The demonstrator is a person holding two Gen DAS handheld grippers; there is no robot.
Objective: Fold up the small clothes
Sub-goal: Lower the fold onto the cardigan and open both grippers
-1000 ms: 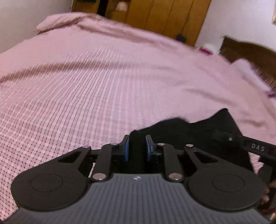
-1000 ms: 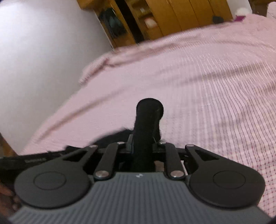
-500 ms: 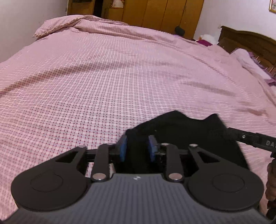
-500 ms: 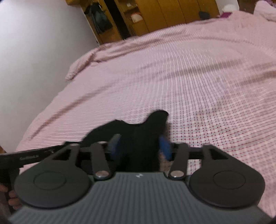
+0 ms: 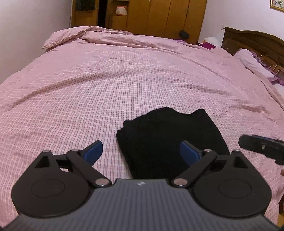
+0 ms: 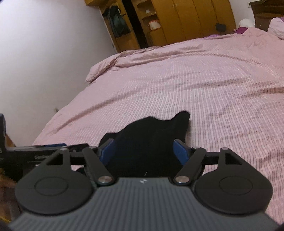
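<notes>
A small black garment (image 5: pixel 170 138) lies folded on the pink checked bedspread (image 5: pixel 106 85), near the bed's front edge. My left gripper (image 5: pixel 142 151) is open, its blue pads wide apart; the right pad is over the garment's near edge, the left pad over bare bedspread. My right gripper (image 6: pixel 143 151) is open too, its pads on either side of the garment (image 6: pixel 150 138), just above it. Neither gripper holds the cloth. The right gripper's black body shows at the right edge of the left wrist view (image 5: pixel 262 147).
A wooden headboard (image 5: pixel 252 40) and pillow (image 5: pixel 252 62) lie at the far right. Wooden wardrobes (image 5: pixel 159 16) stand behind the bed. A white wall (image 6: pixel 44 53) runs along the bed's left side. The bedspread's far corner is bunched up (image 5: pixel 71 35).
Both grippers have opened and let go of the black garment, which now lies flat on the bed. Both have drawn back a little from it.
</notes>
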